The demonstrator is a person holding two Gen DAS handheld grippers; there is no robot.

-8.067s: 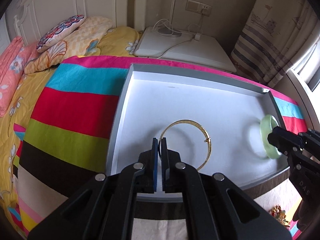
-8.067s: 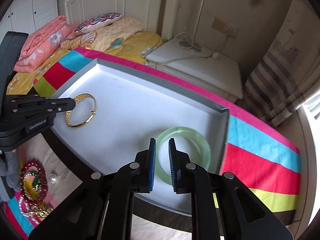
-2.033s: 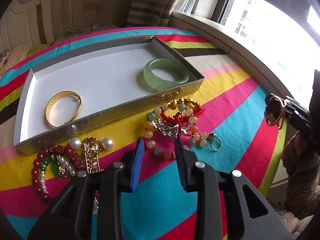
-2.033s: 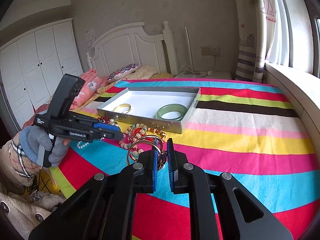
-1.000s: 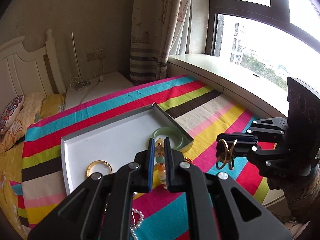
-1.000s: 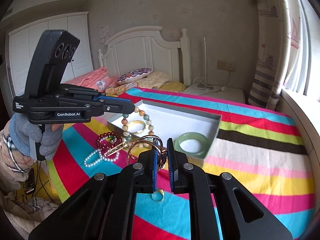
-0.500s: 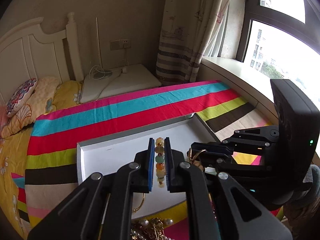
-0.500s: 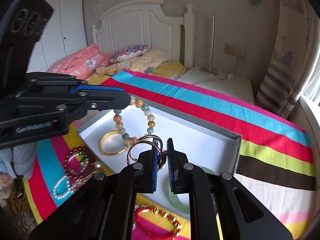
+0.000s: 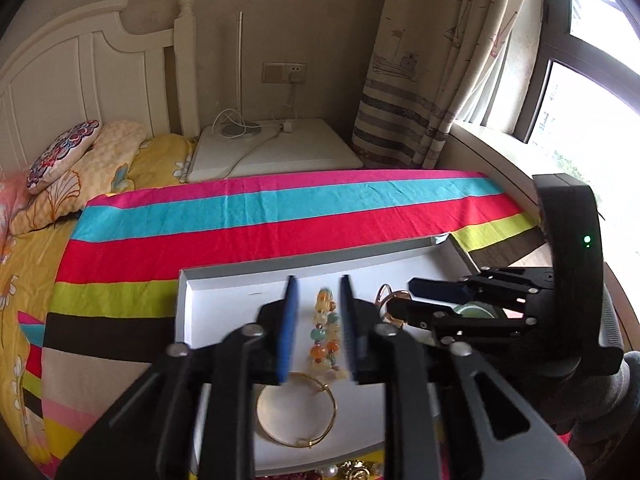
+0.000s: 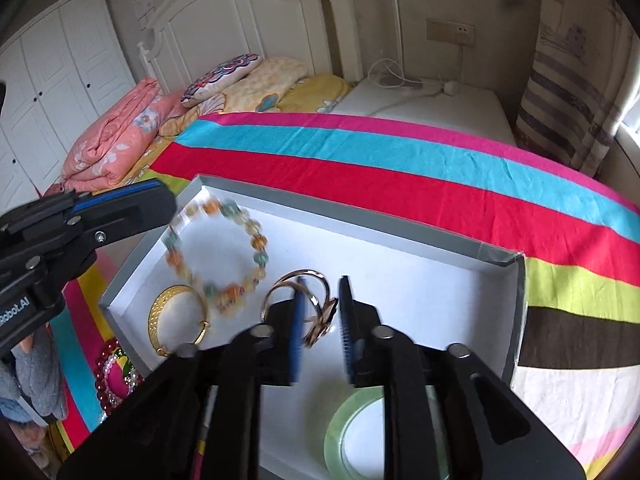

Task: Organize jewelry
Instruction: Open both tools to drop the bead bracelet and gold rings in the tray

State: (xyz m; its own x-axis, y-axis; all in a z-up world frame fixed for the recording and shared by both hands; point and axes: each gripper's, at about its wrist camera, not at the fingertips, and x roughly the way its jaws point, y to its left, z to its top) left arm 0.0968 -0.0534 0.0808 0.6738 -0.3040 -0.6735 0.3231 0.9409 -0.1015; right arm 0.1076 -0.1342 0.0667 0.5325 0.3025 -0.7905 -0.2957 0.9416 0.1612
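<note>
A grey tray with a white floor [image 9: 224,292] [image 10: 440,276] lies on the striped bedspread. My left gripper [image 9: 318,308] is open above it, and a beaded bracelet [image 9: 325,336] [image 10: 218,256] is blurred between the jaws, free of the pads. My right gripper [image 10: 322,312] is open too, with thin rose-gold bangles [image 10: 304,304] [image 9: 390,300] loose between its jaws. A gold bangle [image 9: 297,412] [image 10: 178,320] and a green jade bangle [image 10: 360,432] [image 9: 476,311] lie in the tray.
More beads and pearls lie on the bedspread beside the tray's near edge [image 10: 114,372] [image 9: 348,470]. Pillows [image 9: 60,156] and a folded pink quilt [image 10: 116,140] are at the bed's head. A white nightstand [image 9: 272,152] stands beyond the bed.
Both grippers have opened over the tray. The beaded bracelet and the rose-gold bangles, held half a second ago, are now loose and dropping.
</note>
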